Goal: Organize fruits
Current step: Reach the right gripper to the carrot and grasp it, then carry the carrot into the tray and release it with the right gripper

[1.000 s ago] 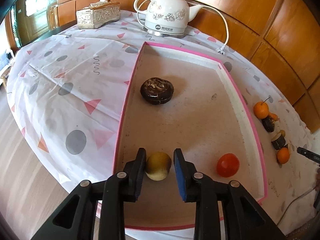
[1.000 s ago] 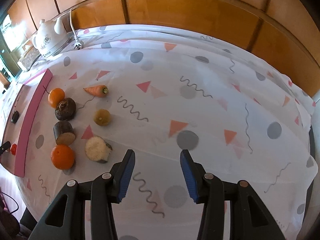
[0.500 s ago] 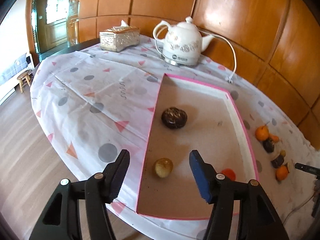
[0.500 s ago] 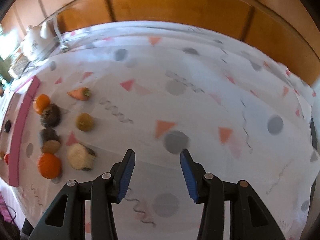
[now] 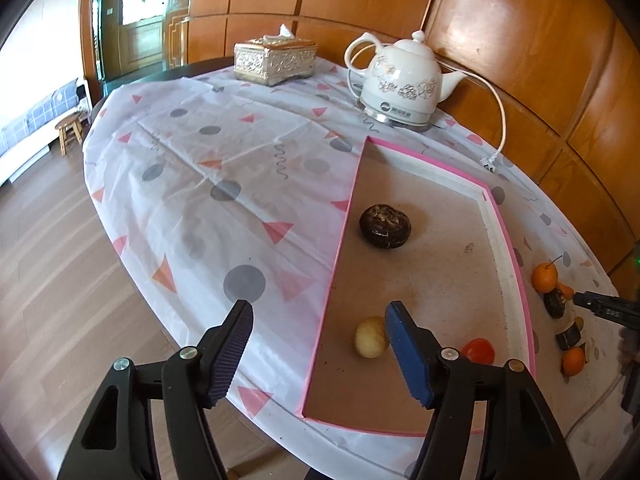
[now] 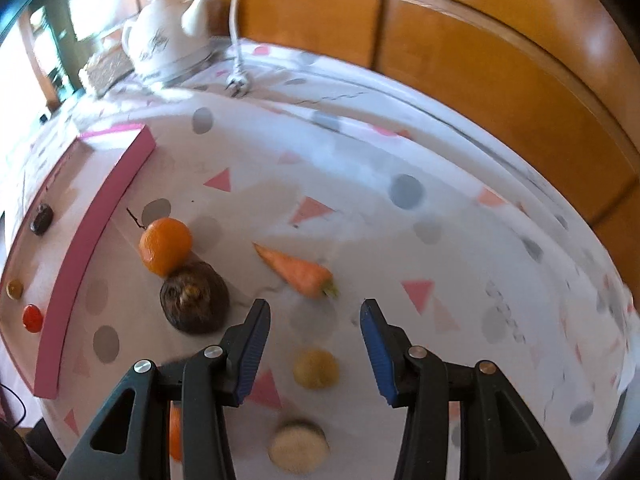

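Left wrist view, left gripper (image 5: 318, 330) jaws opening, empty, above tray (image 5: 516, 280), right gripper (image 6: 316, 320) jaws parted over carrot (image 6: 298, 270)

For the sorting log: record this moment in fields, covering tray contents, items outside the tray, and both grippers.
tray: pink-rimmed, holds dark round fruit, small yellow fruit, red fruit
on cloth: orange, dark bulb, carrot, yellowish fruit
left gripper: jaws opening, nothing between them
right gripper: open, empty, above the yellowish fruit
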